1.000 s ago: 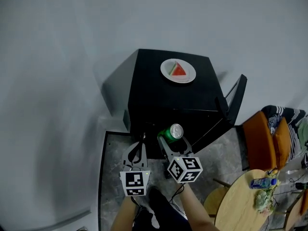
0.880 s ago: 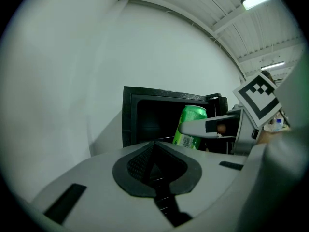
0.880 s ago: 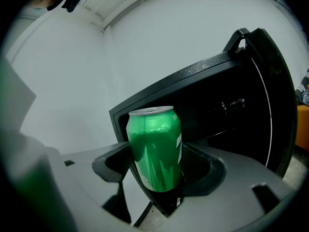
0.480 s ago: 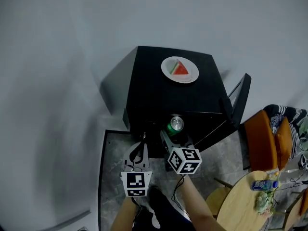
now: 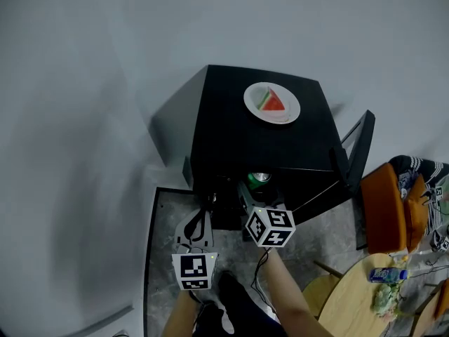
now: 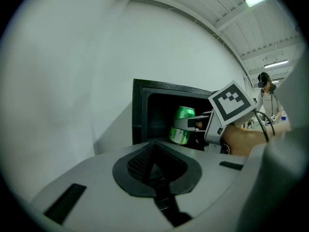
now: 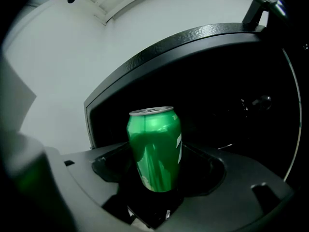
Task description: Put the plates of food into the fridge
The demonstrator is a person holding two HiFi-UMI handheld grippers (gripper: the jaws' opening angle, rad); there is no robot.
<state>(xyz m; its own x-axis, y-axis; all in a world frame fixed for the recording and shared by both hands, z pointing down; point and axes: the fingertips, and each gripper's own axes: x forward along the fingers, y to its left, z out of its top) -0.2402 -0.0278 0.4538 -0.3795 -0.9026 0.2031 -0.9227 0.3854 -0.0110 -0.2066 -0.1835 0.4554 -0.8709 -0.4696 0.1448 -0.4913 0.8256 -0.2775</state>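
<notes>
A smooth green metal can [image 7: 154, 139], cylindrical with a silver rim, is clamped upright between the dark jaws of the right gripper [image 7: 155, 178]. It is held at the mouth of the fridge [image 5: 231, 132], a black box-shaped cabinet with a matte top. The fridge door [image 5: 359, 146] is swung open at the right. The left gripper [image 6: 153, 153] is closed on nothing, its textured jaws pressed together. The round white plate [image 5: 286, 114], carrying a red, green-rinded watermelon wedge [image 5: 271, 101], is seen only in the head view, resting on the fridge top. The dark interior is shown only by the gripper views. In the left gripper view, the can is seen side-on beside the right gripper's marker cube [image 6: 231, 100].
</notes>
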